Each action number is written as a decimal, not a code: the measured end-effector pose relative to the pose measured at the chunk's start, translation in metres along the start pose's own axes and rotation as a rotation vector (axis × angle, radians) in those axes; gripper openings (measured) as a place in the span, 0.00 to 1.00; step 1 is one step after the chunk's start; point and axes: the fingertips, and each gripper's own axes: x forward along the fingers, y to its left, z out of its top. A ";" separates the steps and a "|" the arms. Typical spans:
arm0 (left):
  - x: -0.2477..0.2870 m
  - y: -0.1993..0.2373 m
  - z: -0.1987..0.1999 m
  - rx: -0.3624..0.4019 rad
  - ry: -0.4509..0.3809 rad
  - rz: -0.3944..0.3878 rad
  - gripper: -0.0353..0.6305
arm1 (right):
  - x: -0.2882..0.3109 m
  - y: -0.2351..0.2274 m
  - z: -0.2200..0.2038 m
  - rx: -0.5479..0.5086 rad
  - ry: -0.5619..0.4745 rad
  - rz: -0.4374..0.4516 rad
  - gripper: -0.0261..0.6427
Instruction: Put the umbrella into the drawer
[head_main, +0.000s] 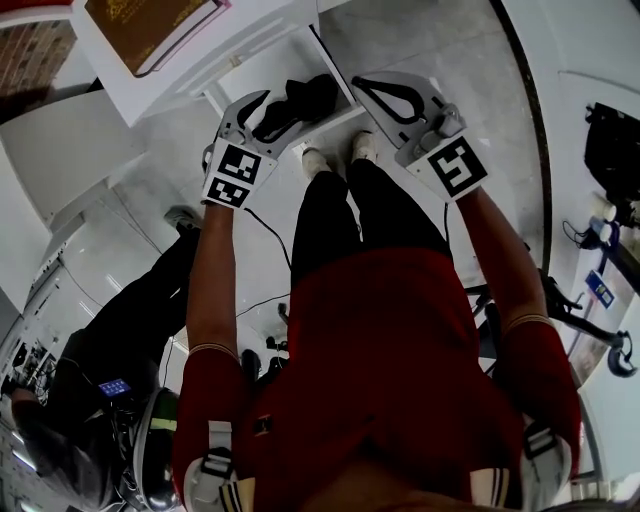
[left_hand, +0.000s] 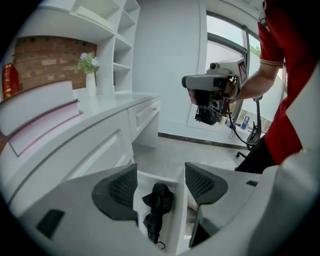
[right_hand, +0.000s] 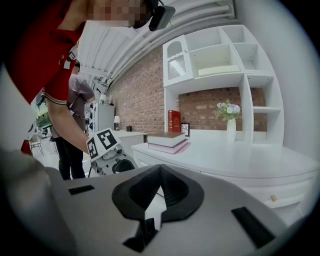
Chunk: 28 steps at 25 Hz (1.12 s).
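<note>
A folded black umbrella (head_main: 300, 103) lies inside the open white drawer (head_main: 338, 84) of the desk. In the left gripper view the umbrella (left_hand: 157, 207) rests lengthwise between the drawer walls (left_hand: 179, 212), below the jaws. My left gripper (head_main: 275, 118) hovers over the drawer, open, with nothing held between its pads (left_hand: 160, 172). My right gripper (head_main: 362, 84) is beside the drawer's right side, shut and empty; its fingertips meet in the right gripper view (right_hand: 160, 170). It also shows held high in the left gripper view (left_hand: 212, 92).
Books (head_main: 150, 30) lie on the white desk top (right_hand: 240, 155), with a vase of flowers (right_hand: 227, 120) and shelves (left_hand: 120, 45) behind. My shoes (head_main: 340, 155) stand just before the drawer. Another person (head_main: 130, 330) stands at the left. Cables and equipment (head_main: 610, 150) are at the right.
</note>
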 end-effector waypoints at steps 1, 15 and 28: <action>-0.006 -0.001 0.009 -0.014 -0.027 0.011 0.50 | -0.001 0.001 0.005 -0.005 -0.006 -0.001 0.04; -0.115 -0.016 0.150 -0.132 -0.498 0.176 0.38 | -0.038 0.001 0.090 0.063 -0.147 -0.068 0.04; -0.187 -0.036 0.231 -0.066 -0.714 0.258 0.11 | -0.070 0.001 0.152 0.087 -0.275 -0.102 0.04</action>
